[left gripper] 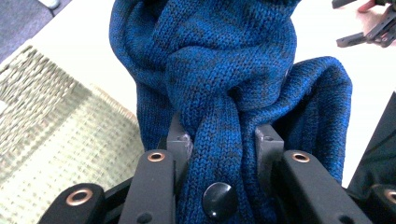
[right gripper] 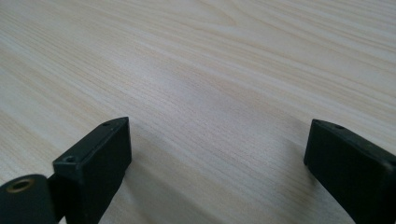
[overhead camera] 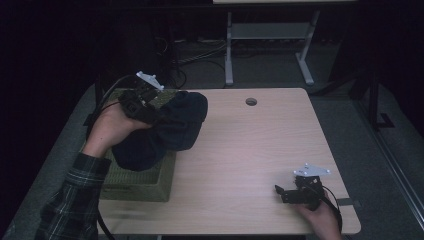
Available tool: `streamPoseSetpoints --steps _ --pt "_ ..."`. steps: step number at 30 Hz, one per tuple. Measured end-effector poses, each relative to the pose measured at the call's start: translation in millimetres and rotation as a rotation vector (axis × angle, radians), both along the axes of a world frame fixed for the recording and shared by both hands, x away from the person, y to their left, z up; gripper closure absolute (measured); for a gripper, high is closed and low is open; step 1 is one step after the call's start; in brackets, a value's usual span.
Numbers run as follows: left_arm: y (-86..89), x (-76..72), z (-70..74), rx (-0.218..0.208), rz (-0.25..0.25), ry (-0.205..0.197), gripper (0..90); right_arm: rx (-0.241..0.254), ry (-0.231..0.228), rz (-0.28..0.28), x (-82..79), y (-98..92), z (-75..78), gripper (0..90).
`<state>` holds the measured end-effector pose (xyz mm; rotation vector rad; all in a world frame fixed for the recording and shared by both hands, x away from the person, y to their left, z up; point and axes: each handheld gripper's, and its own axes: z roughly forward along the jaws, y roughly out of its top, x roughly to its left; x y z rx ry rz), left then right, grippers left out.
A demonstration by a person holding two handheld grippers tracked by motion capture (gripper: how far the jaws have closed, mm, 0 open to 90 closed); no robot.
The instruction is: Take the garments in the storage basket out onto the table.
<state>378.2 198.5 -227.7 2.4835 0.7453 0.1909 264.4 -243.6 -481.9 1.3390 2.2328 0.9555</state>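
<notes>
Plaid sleeve [overhead camera: 75, 200]; black tools w/ brass rivets, grey plates.

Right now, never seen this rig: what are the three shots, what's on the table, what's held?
No robot here: a person holds a hand-held two-finger gripper in each hand. The high view looks down on the table. The other two cameras ride on the grippers and look along their fingers. The left gripper is shut on a dark blue knitted garment, holding it above a woven green basket at the table's left edge. The right gripper rests near the front right corner, fingers open over bare wood, holding nothing.
</notes>
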Motion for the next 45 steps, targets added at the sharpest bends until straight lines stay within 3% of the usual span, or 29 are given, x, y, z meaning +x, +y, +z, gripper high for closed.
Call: streamPoseSetpoints --steps 13,25,35,45 --pt "-48.9 1.9 3.3 -0.024 -0.082 -0.001 67.1 0.001 0.001 -0.001 -0.1 0.1 0.1 7.2" --pt "-86.0 0.8 -3.3 -0.039 -0.111 0.004 67.1 -0.001 0.001 -0.001 -0.1 0.1 0.2 7.1" --pt "-124.1 0.3 -20.4 -0.047 -0.133 0.030 67.0 -0.001 0.001 0.001 -0.1 0.0 0.2 7.1" --pt "-164.2 -1.0 -51.2 -0.039 -0.143 0.060 67.0 -0.002 -0.002 0.003 0.0 -0.2 0.2 7.2"
